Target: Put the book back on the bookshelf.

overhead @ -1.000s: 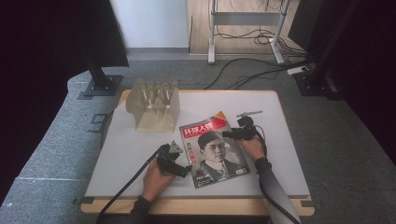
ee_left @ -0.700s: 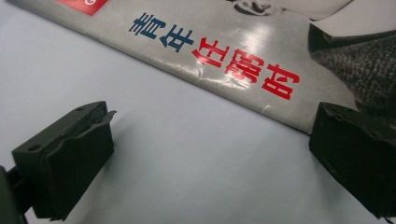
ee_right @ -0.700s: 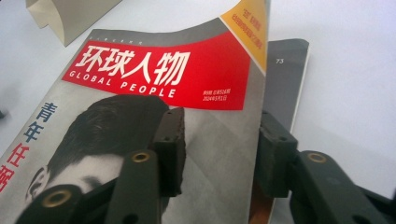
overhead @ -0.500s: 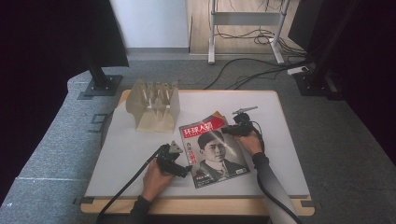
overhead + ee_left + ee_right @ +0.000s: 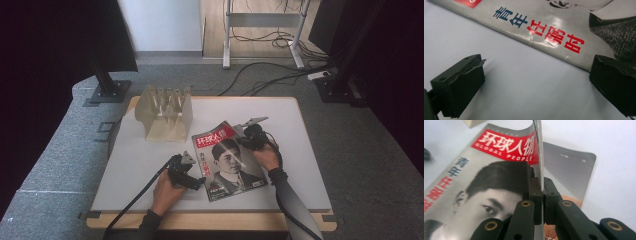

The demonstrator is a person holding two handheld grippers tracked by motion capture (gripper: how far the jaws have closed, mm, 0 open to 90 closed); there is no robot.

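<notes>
Nearest the person, the left tool [image 5: 192, 176] is being held low over the white surface [image 5: 135, 160], its jaws spread wide with nothing between them. In the left gripper view the bound edge of the magazine [image 5: 554, 35] is lying just beyond the jaw tips, running slantwise across them; one jaw is sitting right at that edge, though whether it is touching cannot be told.

The magazine [image 5: 227, 160] is lying flat near the middle of the surface, its long axis running from the front edge away and slightly leftward, the red title band at the far end. Its spine side is being faced by the left tool, its free side by the right one.

Farther off, the right tool [image 5: 245, 136] is being held at the far right corner of the cover. Its jaws have just been closing and are now pressed together on the cover sheet [image 5: 537, 157], which is being raised on edge between them, with the page beneath [image 5: 569, 170] being laid bare to its right.

The coming move is judged to turn on this: the free edge is in the right tool's pinch while the spine lies on the opposite side, so the cover would be swung over toward the left tool, which is nearer the spine for steadying.

Beyond the magazine, a pale slotted rack [image 5: 165, 112] is standing well apart at the far left.
</notes>
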